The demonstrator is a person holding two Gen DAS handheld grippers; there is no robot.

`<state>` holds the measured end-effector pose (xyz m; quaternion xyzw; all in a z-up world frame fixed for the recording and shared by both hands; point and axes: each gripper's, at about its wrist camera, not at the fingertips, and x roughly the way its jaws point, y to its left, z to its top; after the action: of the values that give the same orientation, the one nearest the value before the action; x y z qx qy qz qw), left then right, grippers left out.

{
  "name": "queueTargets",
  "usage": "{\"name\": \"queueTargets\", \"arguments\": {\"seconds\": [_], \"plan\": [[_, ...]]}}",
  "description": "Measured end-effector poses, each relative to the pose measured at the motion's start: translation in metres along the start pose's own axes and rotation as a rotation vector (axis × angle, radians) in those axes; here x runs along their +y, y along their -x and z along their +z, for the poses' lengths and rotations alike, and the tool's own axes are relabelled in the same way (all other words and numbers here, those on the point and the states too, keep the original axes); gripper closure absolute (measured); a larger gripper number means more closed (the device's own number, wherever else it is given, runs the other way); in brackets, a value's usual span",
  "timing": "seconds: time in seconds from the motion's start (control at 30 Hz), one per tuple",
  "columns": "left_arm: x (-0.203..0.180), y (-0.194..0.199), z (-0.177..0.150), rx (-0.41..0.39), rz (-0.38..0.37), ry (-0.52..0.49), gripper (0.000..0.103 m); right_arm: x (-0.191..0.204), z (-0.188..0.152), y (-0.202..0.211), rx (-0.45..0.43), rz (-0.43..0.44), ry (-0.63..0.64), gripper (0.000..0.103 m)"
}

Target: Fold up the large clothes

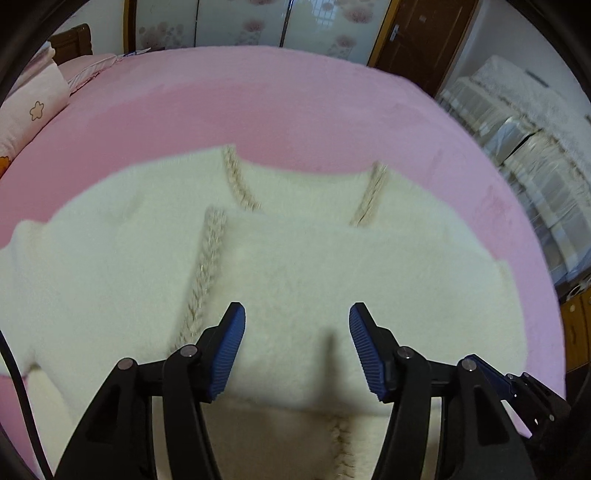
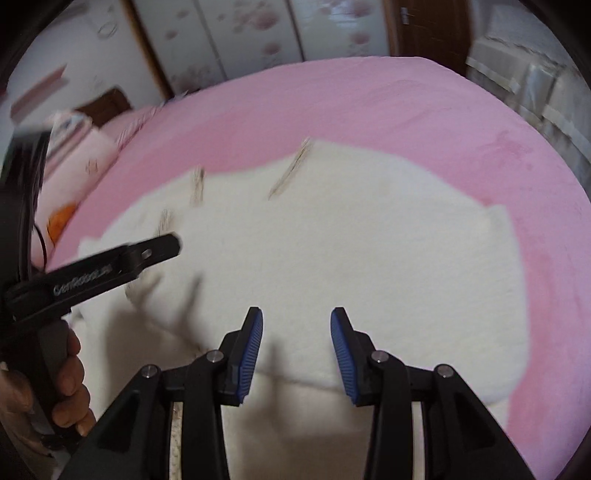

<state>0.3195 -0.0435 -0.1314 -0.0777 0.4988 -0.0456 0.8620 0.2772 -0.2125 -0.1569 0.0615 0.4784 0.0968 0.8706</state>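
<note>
A cream fluffy sweater (image 1: 332,266) with beige braided trim (image 1: 205,266) lies on the pink bed (image 1: 258,103). One part is folded across the body, its fold edge near my grippers. It also shows in the right wrist view (image 2: 351,240). My left gripper (image 1: 297,314) is open and empty above the folded layer. My right gripper (image 2: 297,317) is open and empty above the sweater's near part. The left gripper also appears at the left of the right wrist view (image 2: 110,266), held by a hand (image 2: 70,373).
Pink pillows (image 1: 33,103) lie at the bed's far left. Wardrobe doors (image 1: 258,22) and a brown door (image 1: 424,33) stand behind the bed. Covered boxes (image 1: 517,122) stand to the right.
</note>
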Motion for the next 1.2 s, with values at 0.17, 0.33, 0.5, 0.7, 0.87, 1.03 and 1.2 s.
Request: {"name": "queueTargets", "arguments": {"seconds": [0.17,0.33,0.5,0.7,0.87,1.03,1.2], "plan": [[0.027,-0.017,-0.019,0.012,0.024,0.008,0.055,-0.025,-0.021,-0.02,0.004,-0.143,0.038,0.068],[0.027,-0.013,-0.025,0.003,0.016,-0.061,0.059,-0.099,-0.038,0.005,-0.038,-0.34,-0.024,0.103],[0.022,-0.011,-0.029,-0.009,0.049,-0.08,0.059,-0.115,-0.043,0.014,-0.037,-0.308,-0.081,0.103],[0.026,-0.013,-0.025,0.011,0.039,-0.085,0.059,-0.115,-0.049,0.016,-0.053,-0.298,-0.18,0.103],[0.024,-0.014,-0.022,0.019,0.042,-0.096,0.055,-0.126,-0.051,0.021,-0.047,-0.251,-0.253,0.103],[0.019,-0.009,-0.023,0.036,0.032,-0.108,0.043,-0.123,-0.051,0.025,-0.029,-0.249,-0.241,0.1],[0.015,0.004,-0.025,0.067,0.022,-0.105,0.03,-0.117,-0.047,0.031,-0.008,-0.248,-0.248,0.089]]}}
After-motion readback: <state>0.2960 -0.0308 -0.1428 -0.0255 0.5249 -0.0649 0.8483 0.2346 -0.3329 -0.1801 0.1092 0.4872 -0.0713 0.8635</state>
